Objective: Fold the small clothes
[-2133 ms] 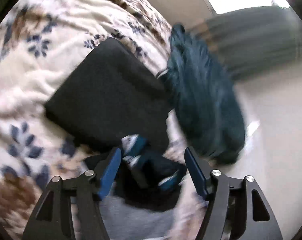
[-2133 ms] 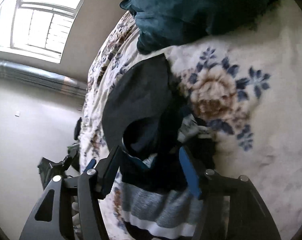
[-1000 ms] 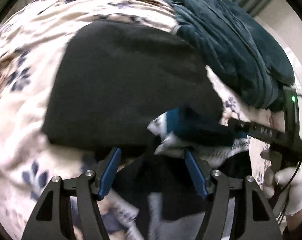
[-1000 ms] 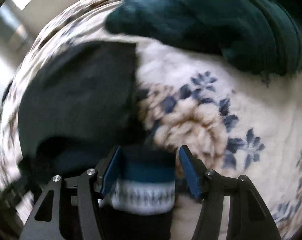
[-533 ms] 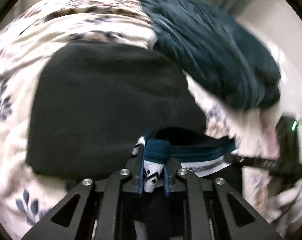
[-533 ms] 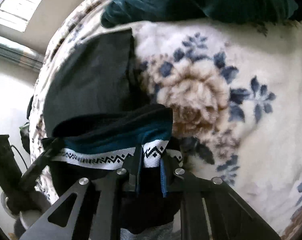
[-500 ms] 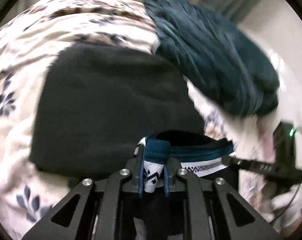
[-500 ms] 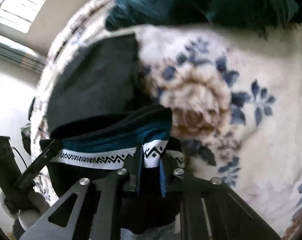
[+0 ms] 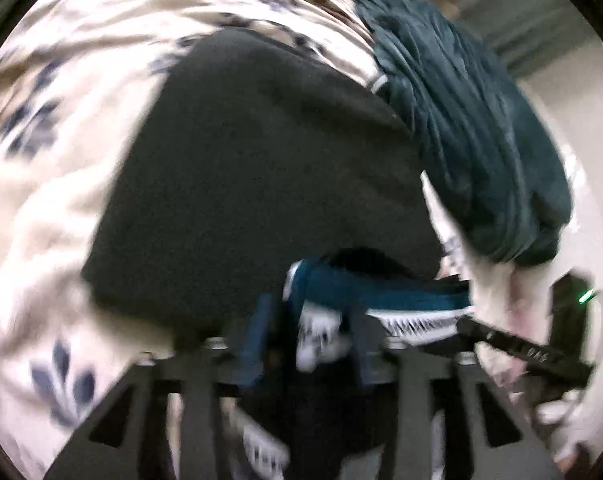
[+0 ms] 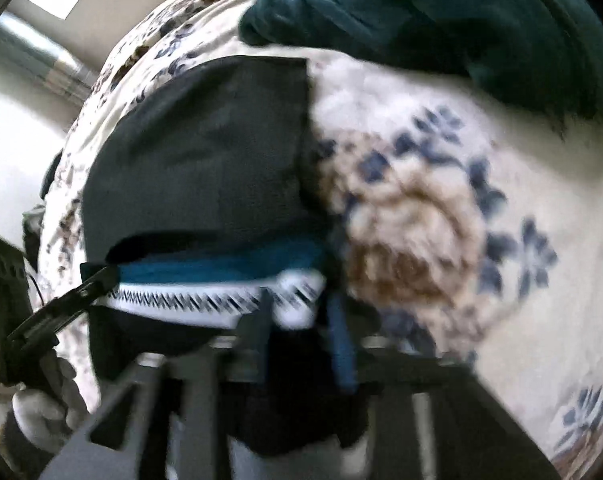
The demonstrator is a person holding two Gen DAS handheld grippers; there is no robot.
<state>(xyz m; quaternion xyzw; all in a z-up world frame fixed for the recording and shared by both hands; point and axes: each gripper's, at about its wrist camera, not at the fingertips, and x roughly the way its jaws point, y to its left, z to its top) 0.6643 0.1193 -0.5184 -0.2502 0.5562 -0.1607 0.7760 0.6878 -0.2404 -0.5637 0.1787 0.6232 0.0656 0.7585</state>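
The small patterned garment (image 9: 381, 300) (black, with a teal band and a white zigzag-trimmed hem) lies stretched across the near edge of a folded black garment (image 9: 253, 184) on the floral blanket (image 9: 61, 184) of the bed. The left hand-held gripper (image 9: 307, 344) has its jaws opening; the garment's left corner sits between the blue pads (image 9: 257, 340), which no longer press on it. In the right wrist view the right hand-held gripper (image 10: 301, 340) is likewise opening, with the hem's right corner (image 10: 297, 300) loose between its pads (image 10: 341, 352). A crumpled dark teal cloth (image 10: 441, 12) is heaped at the far side of the blanket, beyond the black garment. A white-gloved hand (image 10: 45, 396) grips the left gripper's handle. Both views are motion-blurred.
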